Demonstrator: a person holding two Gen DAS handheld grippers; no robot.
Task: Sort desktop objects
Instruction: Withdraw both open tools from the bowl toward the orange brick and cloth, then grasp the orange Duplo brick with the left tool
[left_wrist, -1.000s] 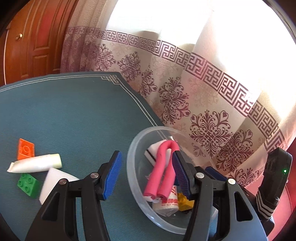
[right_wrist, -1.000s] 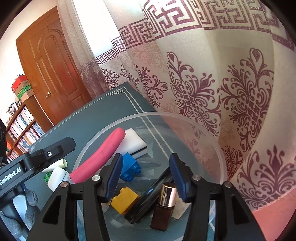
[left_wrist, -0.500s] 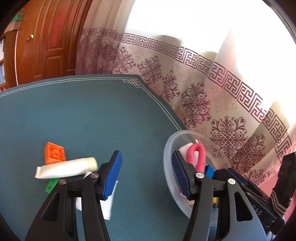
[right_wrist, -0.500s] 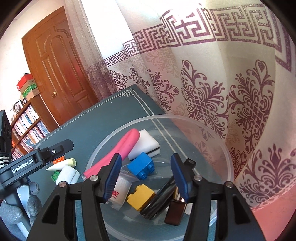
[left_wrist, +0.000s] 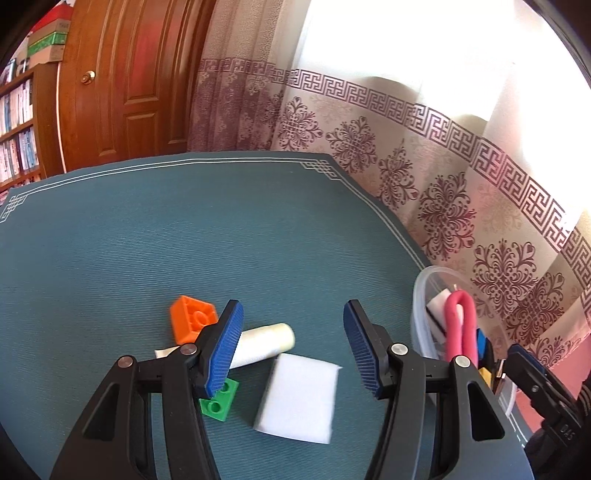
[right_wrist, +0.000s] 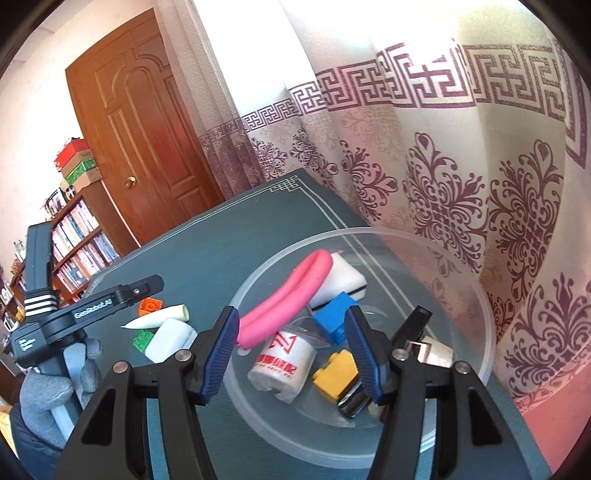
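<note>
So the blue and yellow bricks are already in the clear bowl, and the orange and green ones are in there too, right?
Not quite. The blue brick and yellow brick are in the bowl, but the orange brick and green brick lie on the table outside it, as the left wrist view shows.

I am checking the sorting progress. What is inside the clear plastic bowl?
Inside the clear bowl: a bent pink foam tube, white sponge, blue brick, yellow brick, a white roll with red print, and dark items. What lies beneath them is covered.
</note>
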